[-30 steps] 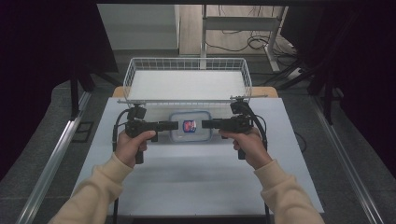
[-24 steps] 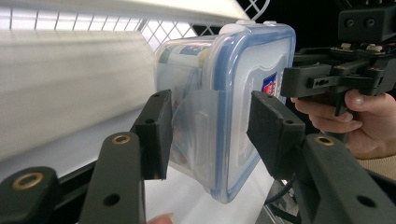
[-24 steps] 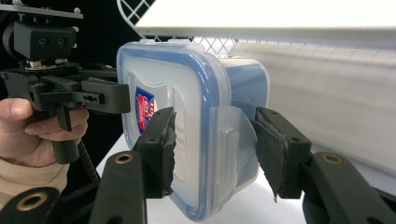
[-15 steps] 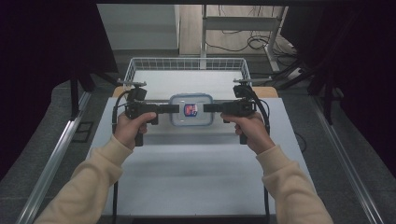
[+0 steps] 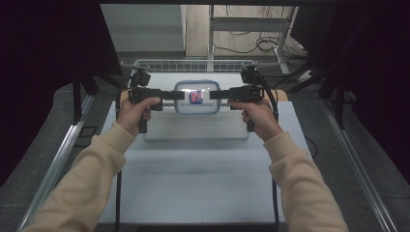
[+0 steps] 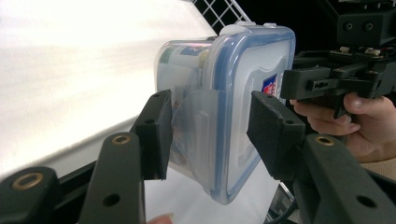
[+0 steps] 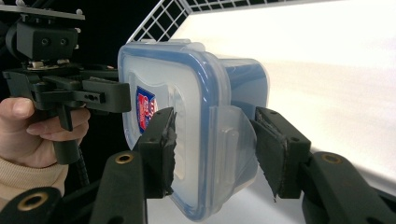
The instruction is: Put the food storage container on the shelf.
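Clear plastic container (image 5: pixel 196 96), blue-rimmed lid, logo sticker; left gripper (image 5: pixel 178 95) and right gripper (image 5: pixel 215 94) both clamp it

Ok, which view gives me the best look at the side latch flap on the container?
The right gripper view: the latch flap sits close up between that gripper's pads. The left gripper view shows the opposite flap, partly hidden by a jaw. In the high view the container is small, its flaps covered.

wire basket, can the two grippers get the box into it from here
Probably yes. The box is held up between the left gripper and right gripper, right over the wire basket, whose top is open with nothing in the way.
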{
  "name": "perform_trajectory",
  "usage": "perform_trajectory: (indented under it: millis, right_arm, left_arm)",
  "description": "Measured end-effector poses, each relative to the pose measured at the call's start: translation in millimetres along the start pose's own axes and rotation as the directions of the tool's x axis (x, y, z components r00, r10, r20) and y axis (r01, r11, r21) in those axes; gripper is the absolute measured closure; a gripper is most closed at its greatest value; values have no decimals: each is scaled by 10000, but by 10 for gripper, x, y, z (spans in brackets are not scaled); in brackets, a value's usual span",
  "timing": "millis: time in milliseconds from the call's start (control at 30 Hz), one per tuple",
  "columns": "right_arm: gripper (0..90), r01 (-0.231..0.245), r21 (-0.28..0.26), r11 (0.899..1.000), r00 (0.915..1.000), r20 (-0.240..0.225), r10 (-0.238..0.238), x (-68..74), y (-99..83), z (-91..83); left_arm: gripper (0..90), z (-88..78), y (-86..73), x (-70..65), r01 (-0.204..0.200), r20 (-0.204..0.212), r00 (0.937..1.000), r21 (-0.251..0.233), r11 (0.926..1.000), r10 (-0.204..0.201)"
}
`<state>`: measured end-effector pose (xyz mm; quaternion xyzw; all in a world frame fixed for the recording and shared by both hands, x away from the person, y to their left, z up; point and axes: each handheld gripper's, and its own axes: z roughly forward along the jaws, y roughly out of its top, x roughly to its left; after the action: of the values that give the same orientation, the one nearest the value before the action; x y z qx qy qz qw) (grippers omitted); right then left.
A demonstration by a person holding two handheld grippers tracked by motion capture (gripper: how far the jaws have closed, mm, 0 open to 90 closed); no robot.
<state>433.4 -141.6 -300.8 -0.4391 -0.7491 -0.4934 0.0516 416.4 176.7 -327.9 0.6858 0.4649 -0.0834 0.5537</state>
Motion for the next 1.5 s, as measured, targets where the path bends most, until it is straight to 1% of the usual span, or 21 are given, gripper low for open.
perform_trajectory:
  millis: [200, 233, 267, 300, 400, 433, 600, 633, 700, 767, 867, 967, 1067, 1100, 1167, 1200, 1233, 1267, 1300, 1367, 1500]
  right_arm:
    - [500, -117, 34, 9999, 9999, -10, 117, -93, 222, 35]
    - [499, -145, 46, 9999, 9999, -30, 145, -114, 258, 42]
    - [499, -145, 46, 9999, 9999, -30, 145, -114, 258, 42]
    - [499, -235, 73, 9997, 9997, -60, 235, -166, 327, 68]
    - [500, -380, 74, 9992, 9992, -76, 381, -228, 388, 113]
    - [499, -428, 87, 9990, 9990, -84, 428, -248, 407, 128]
    - [499, -580, 222, 9981, 9982, -122, 583, -339, 460, 199]
    - [499, -680, 405, 9969, 9976, -113, 685, -410, 483, 248]
    - [495, -849, 526, 9950, 9963, -43, 853, -471, 496, 287]
    - [494, -1163, 510, 9919, 9930, -123, 1171, -529, 506, 317]
    - [491, -1343, 530, 9895, 9906, -182, 1355, -569, 514, 344]
    - [490, -1787, 486, 9827, 9831, -320, 1804, -626, 530, 371]
    - [489, -2331, 440, 9715, 9713, -378, 2348, -679, 548, 401]
    - [487, -2589, 414, 9650, 9648, -371, 2604, -702, 557, 419]
    - [485, -2695, 391, 9622, 9620, -355, 2709, -710, 560, 427]
    - [479, -2901, 378, 9563, 9561, -327, 2913, -721, 564, 440]
    - [458, -2996, 433, 9531, 9536, -171, 3006, -720, 570, 469]
    - [458, -2996, 433, 9531, 9536, -171, 3006, -720, 570, 469]
    - [454, -3193, 353, 9470, 9474, -101, 3198, -731, 572, 492]
    - [454, -3273, 343, 9443, 9448, -66, 3277, -742, 570, 499]
    - [450, -3398, 225, 9402, 9403, -97, 3401, -755, 561, 509]
  left_arm:
    - [508, 44, 190, 58, 75, -3, 10000, 53, 10000, -75]
    - [507, 68, 261, 77, 82, -50, 10000, 59, 9999, -82]
    - [508, 68, 261, 77, 82, -50, 10000, 59, 9999, -82]
    - [507, 83, 303, 100, 71, -65, 10000, 131, 9999, -70]
    - [507, 117, 378, 157, 182, -99, 9998, 181, 9997, -180]
    - [507, 141, 413, 206, 329, -71, 9994, 174, 9993, -328]
    - [507, 210, 442, 298, 668, -101, 9977, 176, 9976, -666]
    - [507, 233, 446, 331, 718, -98, 9974, 258, 9971, -715]
    - [509, 283, 447, 402, 939, -31, 9956, 324, 9951, -939]
    - [511, 307, 465, 446, 1145, 13, 9934, 177, 9933, -1145]
    - [510, 331, 500, 478, 1361, -53, 9907, 199, 9905, -1361]
    - [507, 347, 517, 513, 1676, -45, 9859, 236, 9856, -1675]
    - [503, 362, 513, 543, 1877, -28, 9822, 150, 9821, -1876]
    - [502, 372, 512, 565, 2057, 21, 9786, 82, 9786, -2057]
    - [499, 382, 514, 574, 2146, -16, 9767, 54, 9767, -2146]
    - [496, 392, 515, 584, 2248, -22, 9744, 51, 9744, -2247]
    - [476, 407, 516, 595, 2289, -57, 9734, 57, 9734, -2289]
    - [476, 416, 516, 603, 2356, -52, 9718, 24, 9718, -2356]
    - [469, 422, 515, 619, 2413, -25, 9705, 23, 9705, -2413]
    - [467, 430, 507, 646, 2487, 88, 9686, -20, 9686, -2486]
    - [456, 436, 497, 657, 2494, 148, 9683, -77, 9684, -2493]
